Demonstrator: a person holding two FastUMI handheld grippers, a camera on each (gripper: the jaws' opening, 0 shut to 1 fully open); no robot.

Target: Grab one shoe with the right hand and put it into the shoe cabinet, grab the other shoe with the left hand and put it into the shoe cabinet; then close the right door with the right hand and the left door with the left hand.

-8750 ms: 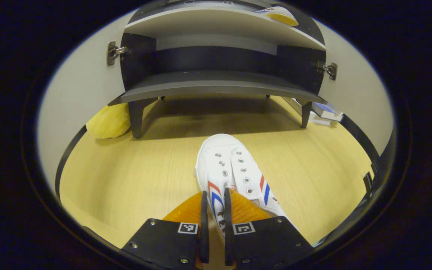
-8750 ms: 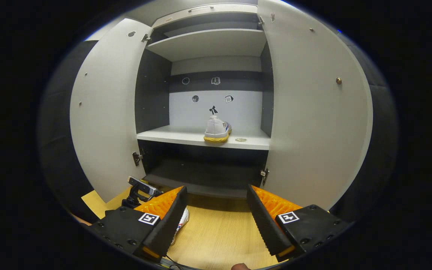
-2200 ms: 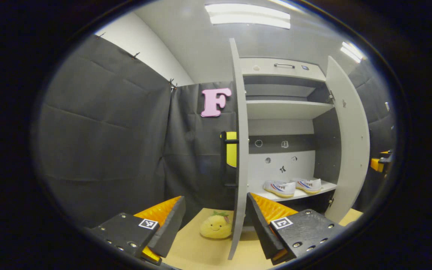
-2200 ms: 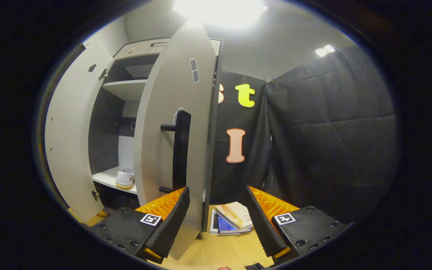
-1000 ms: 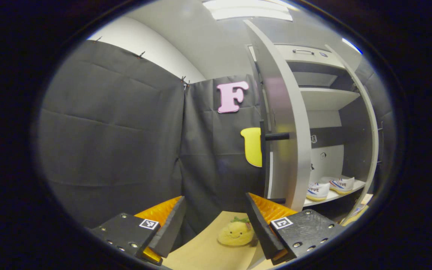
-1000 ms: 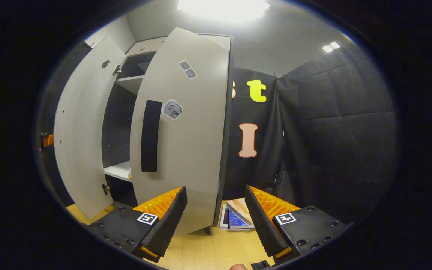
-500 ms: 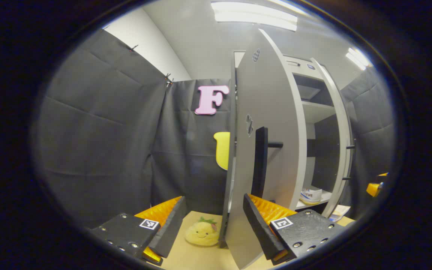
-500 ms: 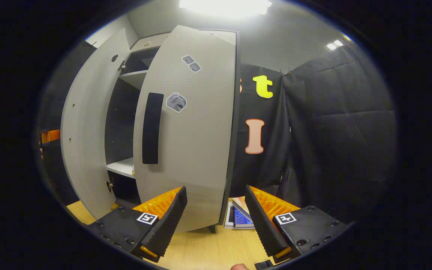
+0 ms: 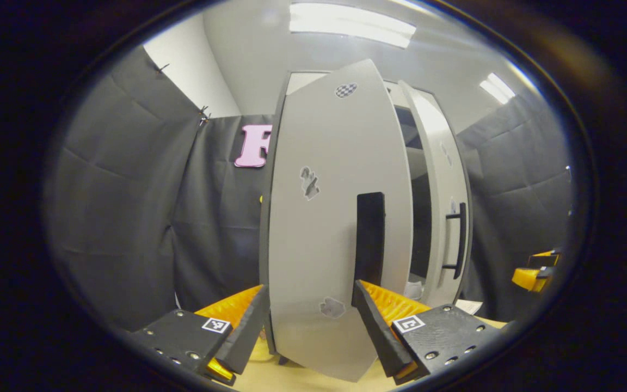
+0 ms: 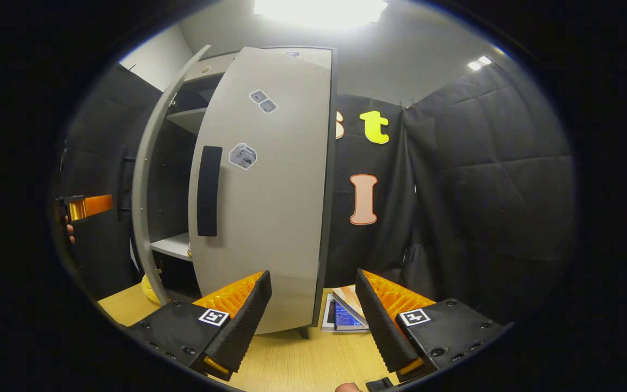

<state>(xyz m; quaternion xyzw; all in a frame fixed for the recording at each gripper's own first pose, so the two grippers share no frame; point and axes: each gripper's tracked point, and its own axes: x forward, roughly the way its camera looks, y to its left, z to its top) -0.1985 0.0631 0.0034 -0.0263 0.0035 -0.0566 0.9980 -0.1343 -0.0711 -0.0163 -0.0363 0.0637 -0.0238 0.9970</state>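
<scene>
Step in hand — closing both doors. Your left gripper (image 9: 311,321) and right gripper (image 10: 313,310) are each spread wide, gripping nothing. Push the pale grey left cabinet door (image 9: 324,228) and pale grey right cabinet door (image 10: 270,207) flat-on near their black bar handles (image 9: 370,239), one after the other. Tall grey shoe cabinet (image 10: 183,117): a white shoe (image 9: 415,290) glimpsed through the gap, on the right; second shoe hidden.

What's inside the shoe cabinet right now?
Through the door gap, the shoe cabinet shows shelves and a sliver of white shoe. Both doors cover the rest.
</scene>
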